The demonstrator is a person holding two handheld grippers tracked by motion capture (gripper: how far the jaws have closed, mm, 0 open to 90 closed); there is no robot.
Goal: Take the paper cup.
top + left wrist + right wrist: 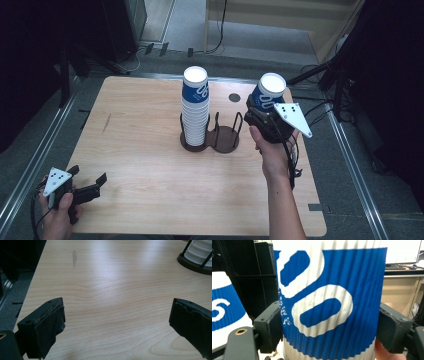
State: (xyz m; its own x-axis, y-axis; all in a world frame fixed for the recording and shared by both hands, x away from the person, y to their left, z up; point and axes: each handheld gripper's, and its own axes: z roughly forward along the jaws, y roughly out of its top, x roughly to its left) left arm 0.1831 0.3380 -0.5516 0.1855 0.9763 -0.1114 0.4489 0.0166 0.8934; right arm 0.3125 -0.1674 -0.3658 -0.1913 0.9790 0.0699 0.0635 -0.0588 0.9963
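In the high view, an upturned blue-and-white paper cup (270, 90) is held by the right gripper (263, 112) above the two-ring cup holder (220, 136); one ring is filled by a cup stack (195, 107), the other awaits. In the left gripper view, the left gripper (116, 322) is seen wide open over bare table (110, 285). In the right gripper view, the cup (329, 302) is clamped between both pads.

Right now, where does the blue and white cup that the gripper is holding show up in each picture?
High view: the held cup is right of centre, upside down in the right gripper.
Left gripper view: not in it.
Right gripper view: the cup is in the middle, between the jaws.
Shared landmark: the stack of cups, at the left edge.
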